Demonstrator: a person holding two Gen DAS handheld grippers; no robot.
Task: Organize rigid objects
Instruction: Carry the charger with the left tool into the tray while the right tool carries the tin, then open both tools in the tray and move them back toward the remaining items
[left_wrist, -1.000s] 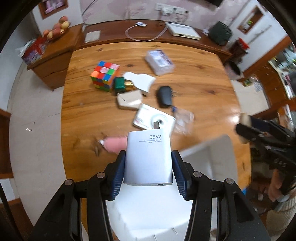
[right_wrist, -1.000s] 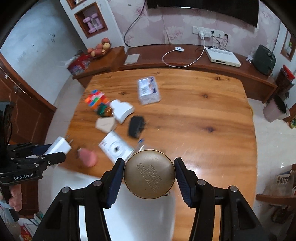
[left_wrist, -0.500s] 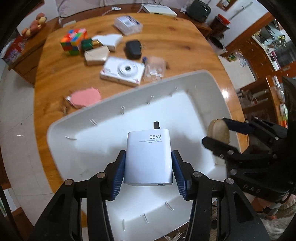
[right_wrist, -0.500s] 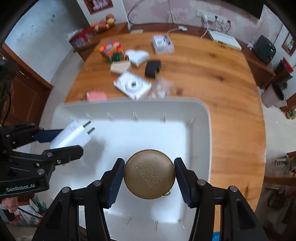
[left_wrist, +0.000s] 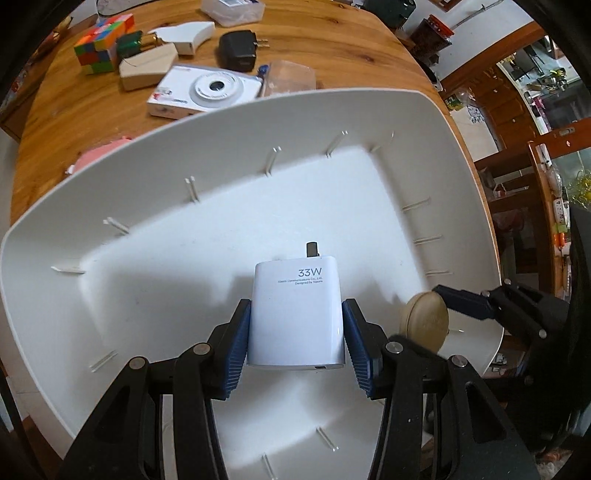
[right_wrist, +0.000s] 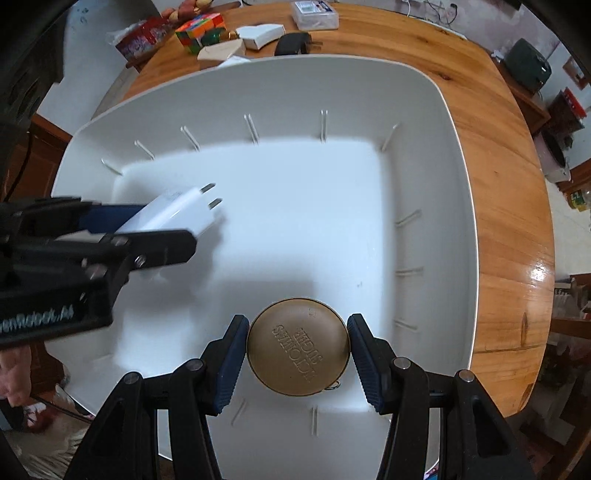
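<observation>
Left claw (left_wrist: 297, 341) grips the white 33W charger block (left_wrist: 295, 314), right claw (right_wrist: 297, 347) the round bronze tin (right_wrist: 298, 346), both over the seemingly empty white plastic bin (right_wrist: 436, 122); the white camera (left_wrist: 207, 90) and other bits wait on the wooden counter (left_wrist: 343, 40).

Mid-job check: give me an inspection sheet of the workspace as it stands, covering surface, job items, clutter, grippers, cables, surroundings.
Surface: wooden table, with a white bin at its near edge.
Job's things: white charger and round gold tin, both held over the bin's floor.
Clutter: beyond the bin lie a white camera, black adapter, colour cube, tan box, white box, pink item, clear case.
Grippers: left gripper shut on the charger; right gripper shut on the tin.
Cables: nothing seen on the table.
Surroundings: wooden cabinets to the right; a dark bag beyond the table.
</observation>
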